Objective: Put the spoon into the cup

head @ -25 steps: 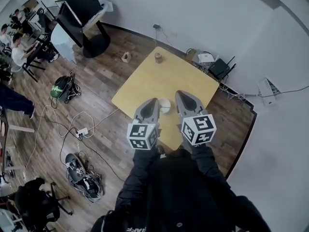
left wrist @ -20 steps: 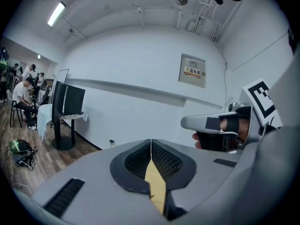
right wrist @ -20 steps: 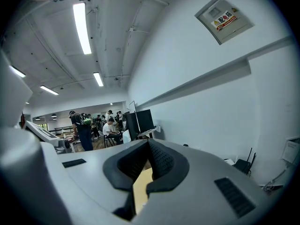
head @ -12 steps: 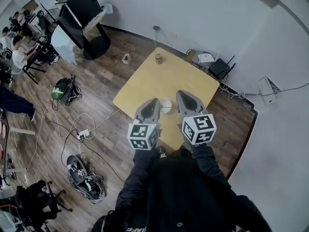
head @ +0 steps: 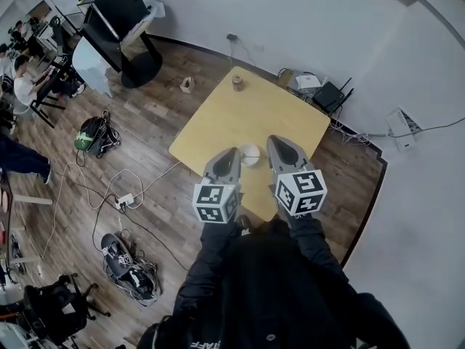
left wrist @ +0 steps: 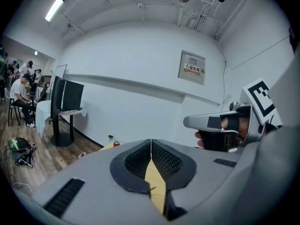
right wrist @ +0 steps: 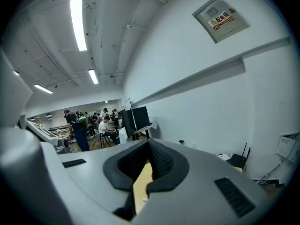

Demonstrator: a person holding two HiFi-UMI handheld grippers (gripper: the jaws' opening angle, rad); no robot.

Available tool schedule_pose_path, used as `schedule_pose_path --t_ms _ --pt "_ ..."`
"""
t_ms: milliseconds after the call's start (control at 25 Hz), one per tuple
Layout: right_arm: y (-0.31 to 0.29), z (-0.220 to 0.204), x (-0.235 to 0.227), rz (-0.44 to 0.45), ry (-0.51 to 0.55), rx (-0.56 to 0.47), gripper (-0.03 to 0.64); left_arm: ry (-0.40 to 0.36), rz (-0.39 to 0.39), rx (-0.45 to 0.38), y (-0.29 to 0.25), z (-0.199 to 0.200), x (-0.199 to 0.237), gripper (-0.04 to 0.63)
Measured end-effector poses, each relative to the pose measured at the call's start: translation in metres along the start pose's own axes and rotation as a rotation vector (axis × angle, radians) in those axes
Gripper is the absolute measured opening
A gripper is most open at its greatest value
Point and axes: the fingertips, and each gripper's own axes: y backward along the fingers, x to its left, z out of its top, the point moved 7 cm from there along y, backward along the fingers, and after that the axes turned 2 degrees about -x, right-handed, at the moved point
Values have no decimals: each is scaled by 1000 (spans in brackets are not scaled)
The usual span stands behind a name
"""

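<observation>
Wooden floor surrounds 1 yellow table near white wall.

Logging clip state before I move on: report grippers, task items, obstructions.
Left gripper shut, empty. Right gripper shut, empty. White round item on yellow table between them; spoon not made out. Nothing in the way visible.

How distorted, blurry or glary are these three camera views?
Head view: heavy fisheye curves the wall behind the table; evenly lit, sharp. Left gripper view: black round vignette, the left hand-held gripper looms slightly soft up close. Right gripper view: the ceiling light strip is blown out.
</observation>
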Motion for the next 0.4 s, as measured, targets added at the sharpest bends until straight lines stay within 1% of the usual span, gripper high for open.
schedule_pose_path --t_ms 400 --pt "-8 -13 3 -10 -8 24 21 7 -21 34 -3 -14 8 35"
